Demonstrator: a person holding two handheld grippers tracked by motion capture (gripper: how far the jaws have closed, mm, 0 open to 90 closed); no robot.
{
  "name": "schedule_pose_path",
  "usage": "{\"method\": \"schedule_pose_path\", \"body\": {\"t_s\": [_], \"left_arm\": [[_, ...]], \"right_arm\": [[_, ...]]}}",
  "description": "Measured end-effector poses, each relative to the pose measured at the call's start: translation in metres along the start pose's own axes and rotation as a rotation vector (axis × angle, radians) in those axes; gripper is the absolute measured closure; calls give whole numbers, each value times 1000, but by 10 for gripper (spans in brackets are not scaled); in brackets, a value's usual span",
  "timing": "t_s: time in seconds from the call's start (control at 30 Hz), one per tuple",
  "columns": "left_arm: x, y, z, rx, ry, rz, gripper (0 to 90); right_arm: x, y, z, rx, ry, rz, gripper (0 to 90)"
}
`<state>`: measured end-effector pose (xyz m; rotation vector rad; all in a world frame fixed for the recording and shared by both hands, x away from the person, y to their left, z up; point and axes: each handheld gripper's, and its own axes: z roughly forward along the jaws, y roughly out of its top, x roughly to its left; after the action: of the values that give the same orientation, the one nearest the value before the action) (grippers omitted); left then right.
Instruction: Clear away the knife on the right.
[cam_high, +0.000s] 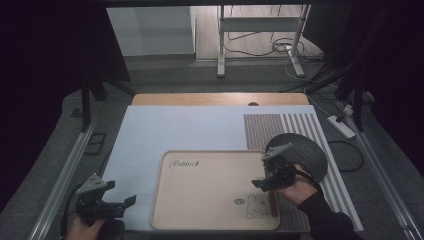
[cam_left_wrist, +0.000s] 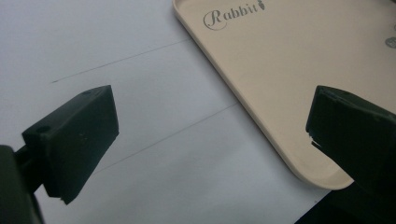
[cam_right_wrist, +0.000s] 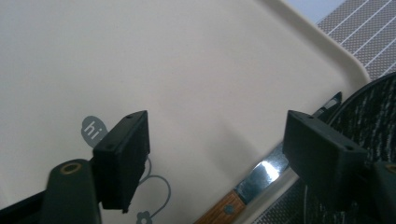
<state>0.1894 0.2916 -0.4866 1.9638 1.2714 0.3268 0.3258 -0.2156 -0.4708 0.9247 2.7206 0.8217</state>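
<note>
Counting what lies on the table: one cream tray (cam_high: 210, 200) printed with "Rabbit" lettering and a rabbit drawing, one knife (cam_right_wrist: 243, 189) with a wooden handle and bright blade, one dark round plate (cam_high: 307, 150), one striped placemat (cam_high: 305, 125) and one pale sheet (cam_high: 165, 135) spread beneath them all. Two grippers are at work, one in each hand.

The right gripper (cam_high: 262, 182) hovers over the tray's right side, at about 4 o'clock on the tray, just above the rabbit drawing. Its jaws stand wide apart, and nothing is between the pads; they touch nothing that can be seen. In the right gripper view the knife lies just past the jaws along the tray's right edge, handle toward the near side and blade pointing toward the far side, its tip next to the dark plate. Whether the knife rests inside the rim or on it cannot be told for certain. In the high view the handle shows as a thin brown strip at 3 o'clock from the rabbit drawing.

The left gripper (cam_high: 112, 200) sits at 9 o'clock from the tray, low over the pale sheet, well apart from the knife. Its jaws are also spread wide and empty, with the tray's near left corner showing between them in the left gripper view.

The plate sits at 2 o'clock from the tray, overlapping the placemat.
</note>
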Motion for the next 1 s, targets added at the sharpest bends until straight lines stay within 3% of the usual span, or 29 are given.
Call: {"method": "schedule_pose_path", "body": {"t_s": [0.23,0.43,0.77,1.0], "left_arm": [[0,0,0,0,0,0,26],[0,0,0,0,0,-1,26],[1,0,0,-2,-1,-3,26],[1,0,0,-3,-1,-5,26]], "right_arm": [[-6,-4,1,-21,-31,20,15],[-7,-9,-2,-42,-66,35,0],[-12,-23,-15,-75,-67,83,0],[-11,-36,-21,-71,-81,84,0]]}}
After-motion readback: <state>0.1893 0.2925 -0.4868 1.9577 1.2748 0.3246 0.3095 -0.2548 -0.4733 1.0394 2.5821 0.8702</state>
